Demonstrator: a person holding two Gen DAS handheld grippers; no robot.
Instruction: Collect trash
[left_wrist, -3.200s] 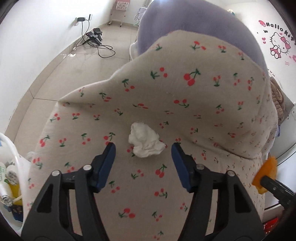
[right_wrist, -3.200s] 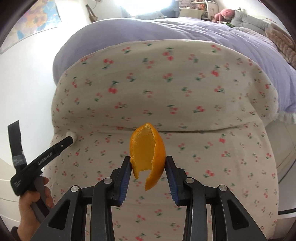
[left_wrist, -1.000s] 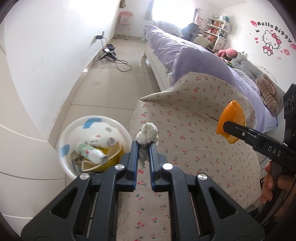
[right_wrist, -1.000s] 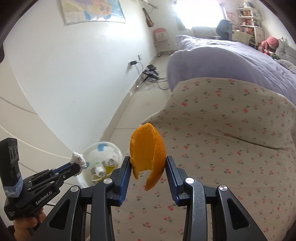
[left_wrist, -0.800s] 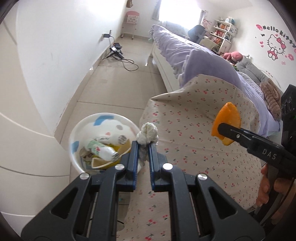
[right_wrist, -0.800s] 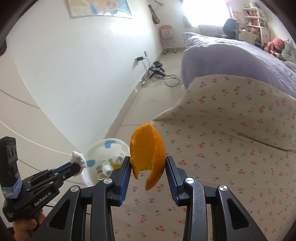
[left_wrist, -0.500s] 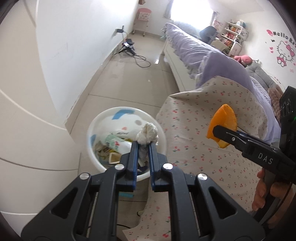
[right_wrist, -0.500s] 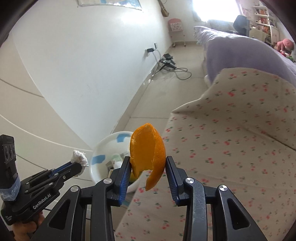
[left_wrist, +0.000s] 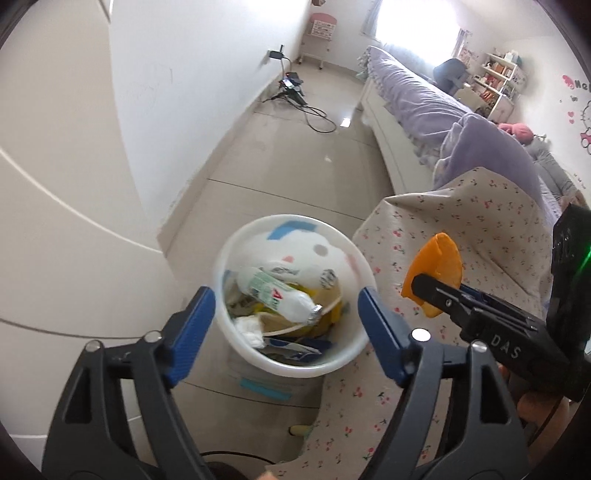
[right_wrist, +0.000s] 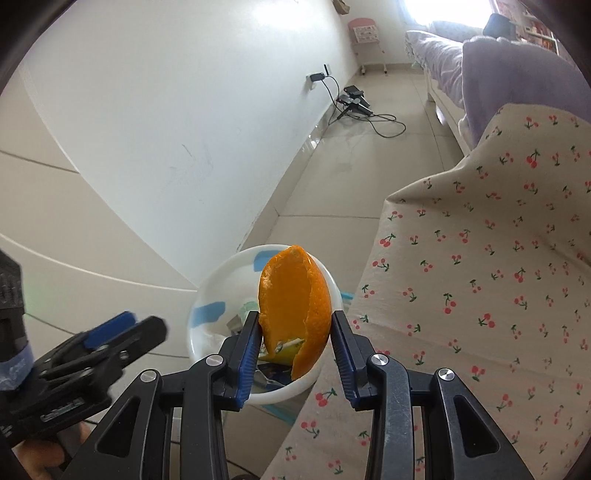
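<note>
A white trash bin (left_wrist: 236, 243) with a cartoon print stands on the floor beside the bed. My left gripper (left_wrist: 286, 314) hangs right above it, its jaws opening, with nothing between them. A crumpled white tissue (left_wrist: 251, 330) lies inside the bin among other rubbish. My right gripper (right_wrist: 295, 332) is shut on a curved orange peel (right_wrist: 295, 295) and holds it above the bin's (right_wrist: 207, 288) right side. From the left wrist view the peel (left_wrist: 434, 273) hangs just right of the bin. The left gripper (right_wrist: 127, 328) shows blurred at lower left in the right wrist view.
A cherry-print blanket (left_wrist: 461, 229) covers the bed corner right of the bin, with a lavender duvet (left_wrist: 480, 140) behind it. A white wall (left_wrist: 184, 92) runs along the left. Cables (left_wrist: 295, 88) lie on the tiled floor farther back. A plastic bottle (left_wrist: 273, 291) lies in the bin.
My left gripper moved over the bin and opened, and the tissue dropped into the bin. My right gripper came closer to the bin, still gripping the peel.
</note>
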